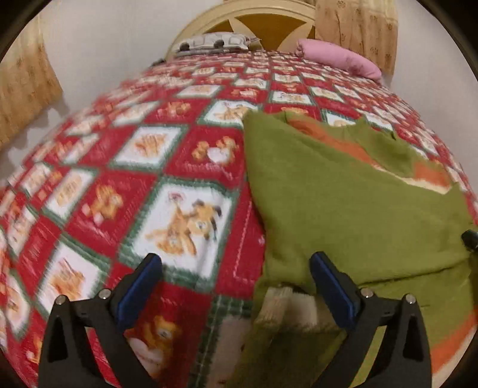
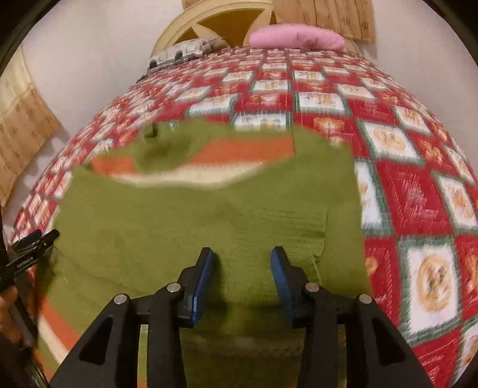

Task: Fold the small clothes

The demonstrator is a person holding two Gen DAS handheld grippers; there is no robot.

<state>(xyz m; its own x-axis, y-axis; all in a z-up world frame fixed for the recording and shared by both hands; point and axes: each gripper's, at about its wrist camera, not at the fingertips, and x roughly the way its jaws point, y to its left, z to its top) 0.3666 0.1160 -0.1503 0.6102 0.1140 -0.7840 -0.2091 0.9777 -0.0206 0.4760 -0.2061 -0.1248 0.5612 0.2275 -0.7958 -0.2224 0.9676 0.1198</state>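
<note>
A green garment with orange and cream stripes (image 2: 209,215) lies spread on a bed covered by a red, white and green patchwork bedspread (image 1: 179,167) printed with cartoon animals; in the left wrist view the garment (image 1: 343,203) fills the right half of the picture, its left edge running from far to near across the quilt squares, and its far part is turned back so that an orange and cream band shows; the left gripper (image 1: 236,262) hangs over that left edge with its blue-padded jaws spread wide, one pad above the bedspread and the other above the green cloth, nothing between them; in the right wrist view the right gripper (image 2: 242,258) is poised over the near middle of the garment, jaws partly apart with bare green cloth showing in the gap, the pads not pressing on any fold; the left gripper's black tip (image 2: 33,244) shows at the left edge of that view, near the garment's left side; at the far end of the bed a pink pillow (image 2: 295,37) and a patterned pillow (image 1: 213,41) rest against a cream and yellow headboard (image 1: 269,24); both views are blurred.
</note>
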